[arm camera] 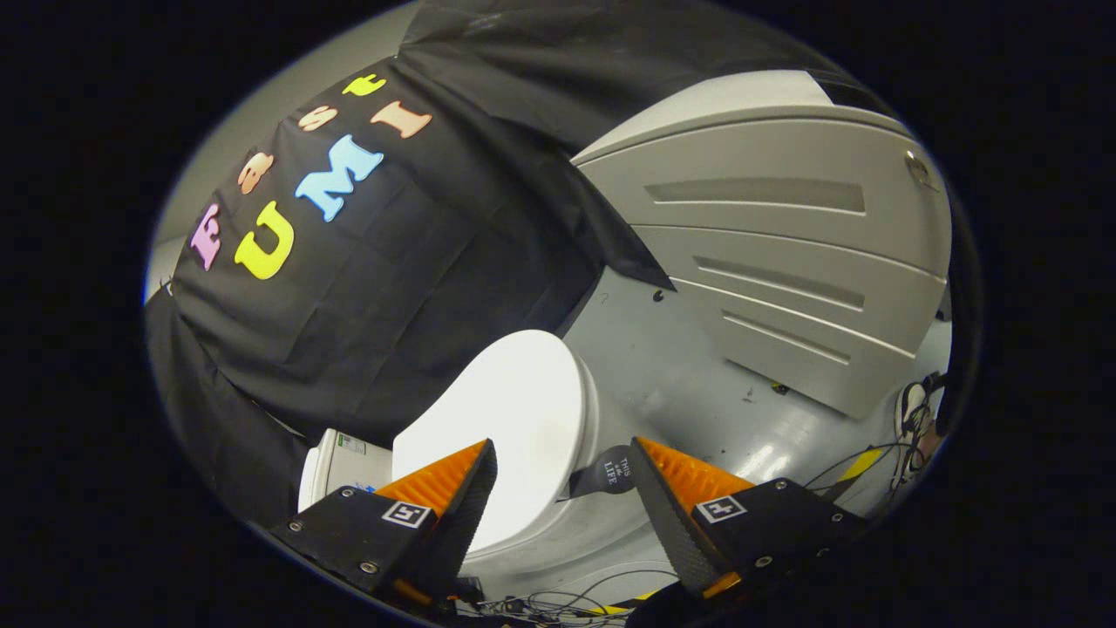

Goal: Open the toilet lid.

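Observation:
A white toilet stands on the grey floor below and just ahead of my fingers. Its lid [506, 410] is down, flat over the bowl, smooth and oval. The tank [336, 467] shows behind my left finger, against the black cloth wall. My gripper [562, 453] hovers above the lid's near part, open, with a wide gap and nothing between the fingers. The left fingertip [475, 462] overlaps the lid's edge in the view; whether it touches the lid I cannot tell. The lower rim of the bowl is partly hidden by the fingers.
A small dark tag [610, 471] with writing lies beside the bowl near my right finger. A large grey panelled cabinet [785, 253] stands beyond on the right. Loose cables [558, 602] run on the floor under the gripper, and a shoe [911, 419] shows beside the cabinet.

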